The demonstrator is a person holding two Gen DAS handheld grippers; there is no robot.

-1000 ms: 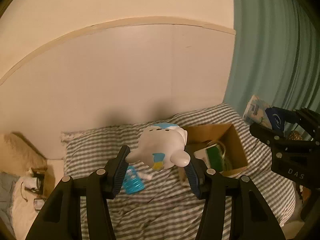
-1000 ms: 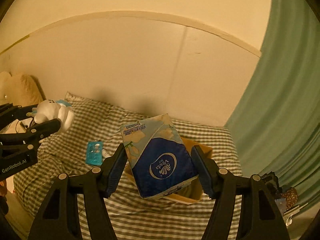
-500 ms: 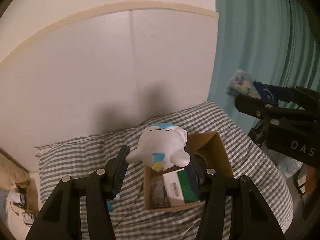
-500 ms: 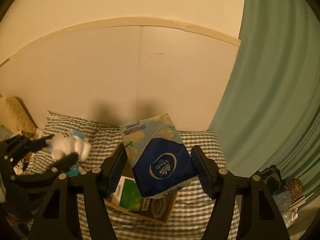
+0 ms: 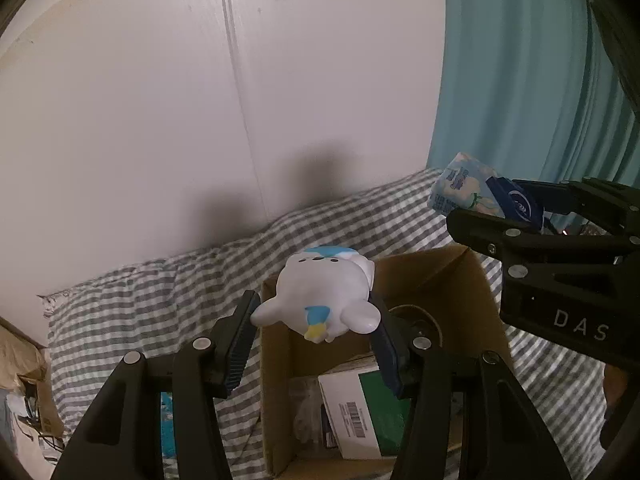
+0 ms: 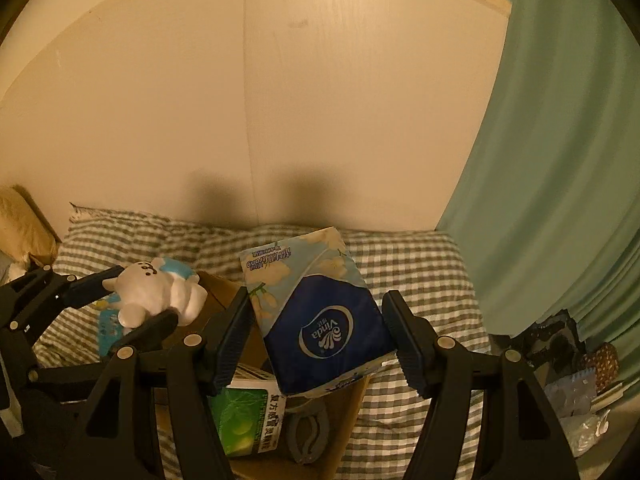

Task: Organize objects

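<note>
A: Currently, which step is in hand?

B: Transfer to container, by my judgement. The left gripper (image 5: 316, 326) is clamped on the white plush toy (image 5: 320, 300). The right gripper (image 6: 320, 336) is clamped on the blue tissue pack (image 6: 320, 316). Both loads hang above the open cardboard box (image 5: 476, 276), which sits on the checked bedcover (image 5: 160, 300).

A: Position of each item?

B: In the left wrist view, the toy sits at centre frame, over the box's left wall. The tissue pack appears at 3 o'clock, above the box's far right corner. In the right wrist view, the toy lies at 9 o'clock, the pack at centre.

A: Box contents?

B: A green-and-white carton (image 6: 244, 420) and a dark round object (image 5: 416, 320); its type cannot be determined.

A: What does the next move call for?

B: Probably lowering each load into free space beside the carton, one at a time to avoid collision between tools. Then spread the jaws and lift out vertically. A blue packet (image 6: 108, 322) on the bedcover appears not yet stowed.
</note>
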